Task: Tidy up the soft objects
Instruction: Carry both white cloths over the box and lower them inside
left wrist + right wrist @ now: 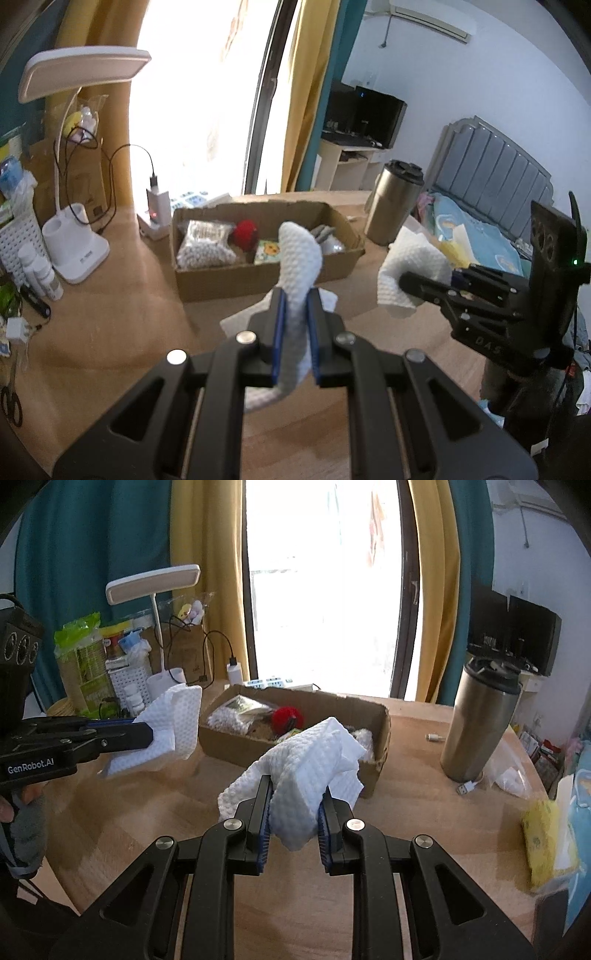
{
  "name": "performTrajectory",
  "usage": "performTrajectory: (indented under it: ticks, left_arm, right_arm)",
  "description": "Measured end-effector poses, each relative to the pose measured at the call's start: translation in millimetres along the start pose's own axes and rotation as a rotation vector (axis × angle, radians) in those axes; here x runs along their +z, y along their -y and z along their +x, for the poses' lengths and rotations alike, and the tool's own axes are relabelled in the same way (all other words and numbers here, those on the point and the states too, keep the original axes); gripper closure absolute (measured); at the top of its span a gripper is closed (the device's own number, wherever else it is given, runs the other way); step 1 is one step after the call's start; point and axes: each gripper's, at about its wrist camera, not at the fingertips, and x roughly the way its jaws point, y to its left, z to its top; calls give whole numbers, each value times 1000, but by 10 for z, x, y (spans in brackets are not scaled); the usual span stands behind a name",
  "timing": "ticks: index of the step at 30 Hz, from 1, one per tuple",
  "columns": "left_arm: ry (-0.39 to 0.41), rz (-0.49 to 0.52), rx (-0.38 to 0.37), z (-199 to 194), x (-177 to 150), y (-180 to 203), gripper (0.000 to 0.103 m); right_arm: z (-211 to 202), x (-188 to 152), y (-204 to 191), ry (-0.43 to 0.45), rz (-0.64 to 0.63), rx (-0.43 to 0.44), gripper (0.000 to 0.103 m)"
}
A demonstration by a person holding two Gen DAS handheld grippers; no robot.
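My left gripper (295, 295) is shut on a white textured cloth (301, 258) and holds it above the wooden table (122, 314). My right gripper (297, 786) is shut on a second white cloth (310, 764), also held above the table. Each gripper shows in the other view: the right one (402, 282) with its cloth (410, 273), the left one (147, 733) with its cloth (173, 723). An open cardboard box (266, 275) stands just beyond both grippers. It holds a bag of white beads (205, 243), a red plush (245, 232) and a small card (267, 251).
A steel tumbler (480, 716) stands right of the box. A white desk lamp (74, 236), a white basket (18, 243), small bottles (40, 273) and a charger with cables (159, 206) crowd the left. A yellow pack (543, 834) lies at the table's right edge.
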Motion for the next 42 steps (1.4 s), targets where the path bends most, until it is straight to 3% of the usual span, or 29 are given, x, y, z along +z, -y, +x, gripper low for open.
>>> performTrajectory:
  ticks: [18,42]
  left_arm:
    - [47,-2,-9,192,404,-108,91]
    - [24,17,6,827,730,-195,91]
  right_arm:
    - [206,374,200,30,-12,-9,80]
    - [706,579,556,2,7,-3,80]
